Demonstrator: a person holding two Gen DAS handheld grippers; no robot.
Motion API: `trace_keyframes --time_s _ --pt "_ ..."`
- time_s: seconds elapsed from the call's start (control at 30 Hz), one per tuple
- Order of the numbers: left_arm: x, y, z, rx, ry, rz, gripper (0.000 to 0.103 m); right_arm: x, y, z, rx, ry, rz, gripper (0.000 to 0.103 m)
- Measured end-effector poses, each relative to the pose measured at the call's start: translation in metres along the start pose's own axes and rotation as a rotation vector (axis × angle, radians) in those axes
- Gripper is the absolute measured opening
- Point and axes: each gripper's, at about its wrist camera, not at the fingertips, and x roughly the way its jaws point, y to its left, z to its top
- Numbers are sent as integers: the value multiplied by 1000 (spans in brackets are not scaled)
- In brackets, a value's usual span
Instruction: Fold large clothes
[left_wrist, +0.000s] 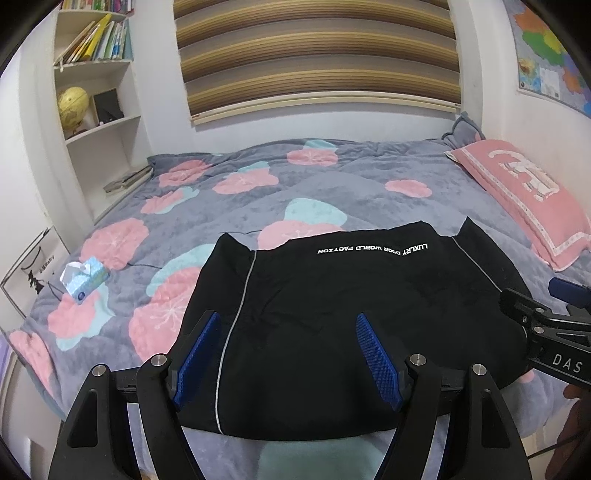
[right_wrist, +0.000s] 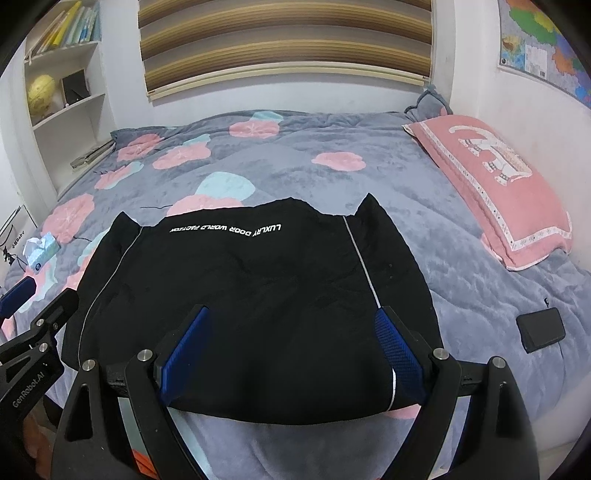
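A black garment (left_wrist: 332, 295) (right_wrist: 240, 277) with white lettering and thin grey piping lies folded into a flat rectangle on the flowered grey quilt (left_wrist: 258, 192), its near edge close to the bed's front. My left gripper (left_wrist: 288, 317) hovers open over the garment's near left part, with nothing between its blue pads. Over the near right part my right gripper (right_wrist: 291, 310) also stands open and empty, its right pad beside the right piping line. Each gripper shows at the edge of the other's view, the right gripper (left_wrist: 535, 321) and the left gripper (right_wrist: 37, 314).
A blue tissue box (left_wrist: 85, 280) (right_wrist: 40, 251) sits on the quilt to the left. A pink pillow (left_wrist: 524, 195) (right_wrist: 491, 184) lies along the right wall. A small black device (right_wrist: 541, 330) rests right of the garment. White bookshelves (left_wrist: 96, 92) stand at the far left.
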Motion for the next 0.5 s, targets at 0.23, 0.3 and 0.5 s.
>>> trace_keyframes --time_s 0.23,0.3,0.5 --pt "0 3 0 -17 3 8 77 2 0 -1 2 5 2 91" --pt "1 4 -1 -18 5 9 77 3 0 -2 2 8 4 91" --pt "5 4 -1 -19 13 8 77 8 1 -4 1 25 12 91"
